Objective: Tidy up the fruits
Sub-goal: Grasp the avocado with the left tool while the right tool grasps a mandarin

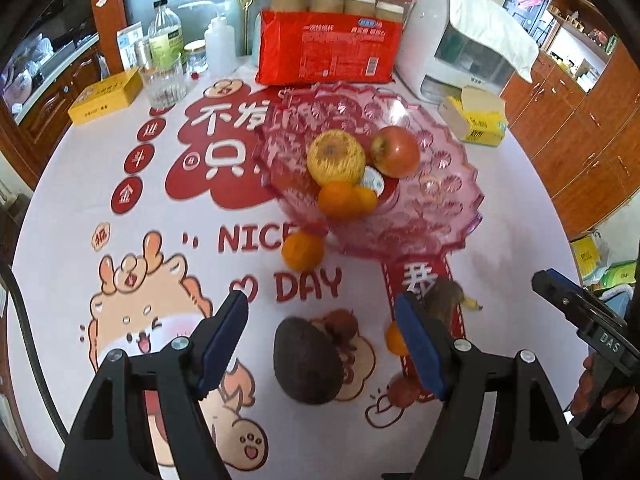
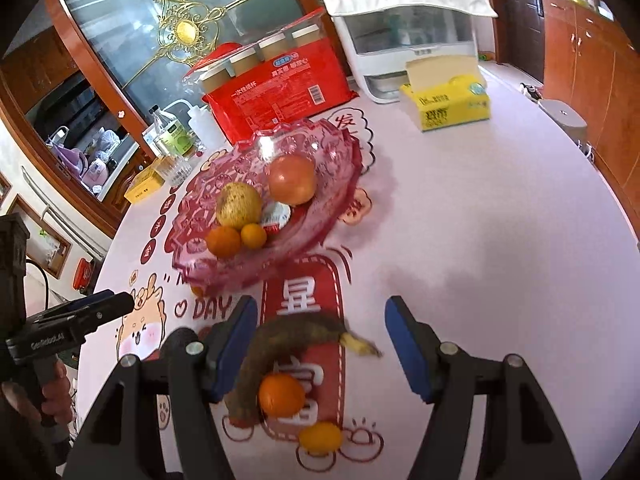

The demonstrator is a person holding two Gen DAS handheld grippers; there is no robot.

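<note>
Left wrist view, far left: yellow box (image 1: 106, 96) and ribbed glass (image 1: 163, 84) at the table's back edge. Left gripper (image 1: 322, 340) is released, pads wide apart, nothing between them; it hangs above the printed tablecloth (image 1: 120, 240). Below the gap lies a dark avocado (image 1: 306, 364), touching small reddish-brown fruits (image 1: 340, 326) at its upper right. A loose mandarin (image 1: 302, 251) sits on the cloth just outside the near rim of the pink glass bowl (image 1: 448, 200). In the bowl: yellow-green round fruit (image 1: 336, 156), red apple (image 1: 395, 151), two mandarins (image 1: 340, 199) touching each other, and a small white packet (image 1: 372, 179) among them. Right of the bowl: yellow tissue pack (image 1: 476, 122). Right gripper (image 1: 560, 292) enters at the far right edge.

Right wrist view: the left gripper's dark finger (image 2: 92, 308) shows at left. Right gripper (image 2: 320, 344) is released, holding nothing. Between its pads on the cloth lies a browned banana (image 2: 280, 340), curved, yellow tip pointing right. An orange (image 2: 281, 395) touches the banana's inner curve; a smaller yellow-orange fruit (image 2: 320, 438) lies just below it. Image soft from motion blur.
</note>
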